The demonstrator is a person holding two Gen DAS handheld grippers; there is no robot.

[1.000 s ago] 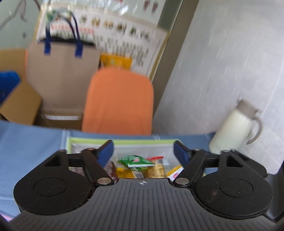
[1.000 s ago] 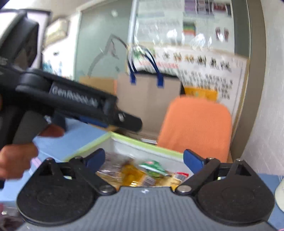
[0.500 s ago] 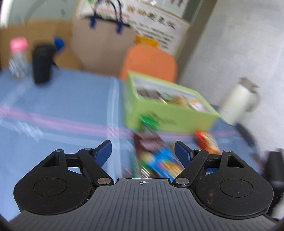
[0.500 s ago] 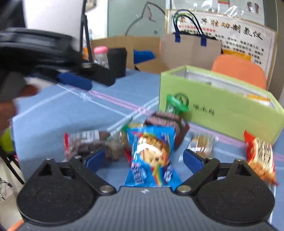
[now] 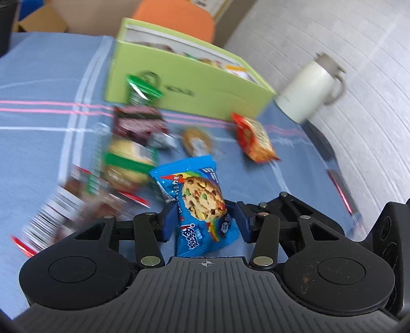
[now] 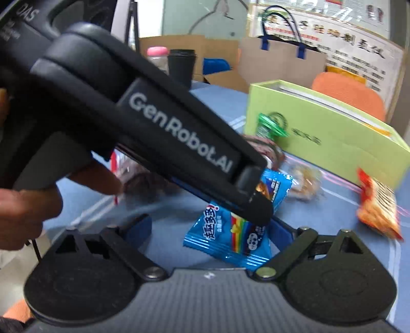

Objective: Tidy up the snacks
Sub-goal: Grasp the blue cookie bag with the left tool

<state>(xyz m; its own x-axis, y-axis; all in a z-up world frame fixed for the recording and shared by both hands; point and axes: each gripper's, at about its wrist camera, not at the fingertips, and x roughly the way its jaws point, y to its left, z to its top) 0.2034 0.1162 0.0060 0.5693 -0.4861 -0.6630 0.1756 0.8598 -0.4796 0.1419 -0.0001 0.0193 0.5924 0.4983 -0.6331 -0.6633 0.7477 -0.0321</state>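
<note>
A blue cookie packet (image 5: 202, 202) sits between the fingers of my left gripper (image 5: 205, 222), which is shut on its lower half just above the blue tablecloth. The same packet (image 6: 230, 238) shows in the right wrist view, partly hidden by the left gripper's black body (image 6: 159, 135). My right gripper (image 6: 207, 230) is open and empty, close behind the packet. A lime-green box (image 5: 184, 76) holding snacks stands at the back. Loose snacks lie in front of it: a red-orange packet (image 5: 253, 138), a dark brown one (image 5: 138, 123), a green-capped one (image 5: 141, 89).
A white thermos jug (image 5: 310, 94) stands right of the box near the wall. An orange chair back (image 5: 176, 18) is behind the box. A black cup (image 6: 182, 64), a pink-capped bottle (image 6: 156, 53) and a paper bag (image 6: 279, 59) are at the far side.
Both grippers came down from over the box to the loose snacks on the table. My left gripper closed on the blue cookie packet.
</note>
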